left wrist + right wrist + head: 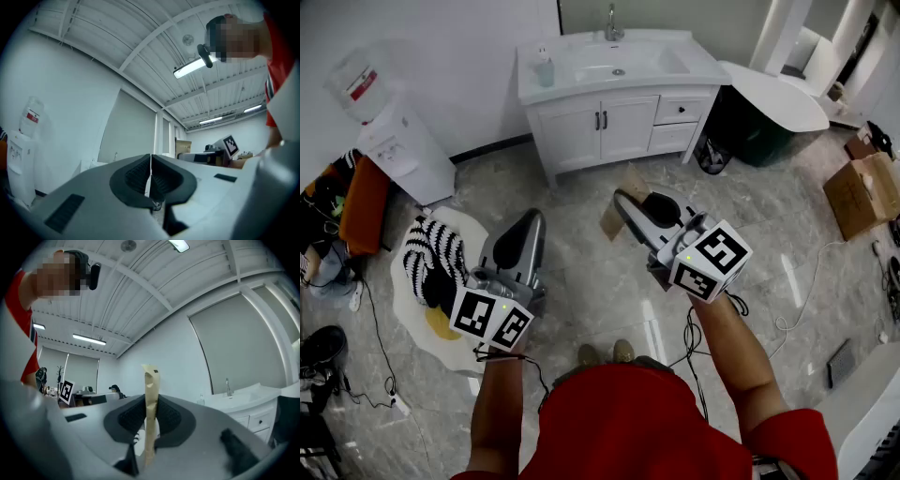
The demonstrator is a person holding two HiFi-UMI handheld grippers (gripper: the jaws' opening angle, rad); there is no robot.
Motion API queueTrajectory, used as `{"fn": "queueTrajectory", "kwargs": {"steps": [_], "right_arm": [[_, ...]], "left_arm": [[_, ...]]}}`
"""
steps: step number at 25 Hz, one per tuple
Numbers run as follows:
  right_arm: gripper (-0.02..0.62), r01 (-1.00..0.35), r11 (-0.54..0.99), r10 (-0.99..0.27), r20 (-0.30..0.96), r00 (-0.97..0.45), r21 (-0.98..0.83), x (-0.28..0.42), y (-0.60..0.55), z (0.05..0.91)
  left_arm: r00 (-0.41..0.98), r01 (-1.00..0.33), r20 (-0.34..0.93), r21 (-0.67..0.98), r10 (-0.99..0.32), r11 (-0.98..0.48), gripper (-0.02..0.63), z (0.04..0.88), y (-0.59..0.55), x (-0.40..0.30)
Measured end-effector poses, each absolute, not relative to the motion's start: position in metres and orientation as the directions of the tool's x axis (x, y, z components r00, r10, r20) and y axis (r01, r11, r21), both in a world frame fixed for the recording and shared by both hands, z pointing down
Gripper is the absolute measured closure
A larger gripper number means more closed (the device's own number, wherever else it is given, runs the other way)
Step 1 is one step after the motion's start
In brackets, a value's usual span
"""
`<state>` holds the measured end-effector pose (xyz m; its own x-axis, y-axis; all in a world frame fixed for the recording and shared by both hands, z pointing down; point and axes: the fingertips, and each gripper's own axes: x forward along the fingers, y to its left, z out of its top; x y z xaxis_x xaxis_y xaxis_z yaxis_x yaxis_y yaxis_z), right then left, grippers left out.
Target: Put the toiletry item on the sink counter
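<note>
A flat tan packet [151,385] was held upright and edge-on, clamped between the pads of the right gripper [150,425], with its top projecting above the jaws. The left gripper [150,176] was closed on nothing. Open marbled floor [581,187] separated both from the white sink counter [698,64], well apart. A soap bottle [545,67] was seen on the counter, beside the basin.

Left gripper [532,223] and right gripper [623,202] held out front, tilted up.
Left fingers [136,177] pressed together, nothing between; right fingers [129,417] clamped on a thin tan pack [151,394].
</note>
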<state>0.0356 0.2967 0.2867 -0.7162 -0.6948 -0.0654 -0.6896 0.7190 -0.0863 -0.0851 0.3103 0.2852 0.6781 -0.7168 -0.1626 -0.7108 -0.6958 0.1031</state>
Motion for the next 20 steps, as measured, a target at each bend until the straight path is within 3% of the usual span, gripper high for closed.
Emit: {"fn": "queueTrajectory", "kwargs": {"steps": [20], "right_arm": [[0.531, -0.668, 0.734, -0.678, -0.091, -0.729, -0.122, 0.054, 0.292, 0.283]], "left_arm": [[0.662, -0.731, -0.14, 0.098, -0.736, -0.675, 0.581, 0.283, 0.308, -0.071]]}}
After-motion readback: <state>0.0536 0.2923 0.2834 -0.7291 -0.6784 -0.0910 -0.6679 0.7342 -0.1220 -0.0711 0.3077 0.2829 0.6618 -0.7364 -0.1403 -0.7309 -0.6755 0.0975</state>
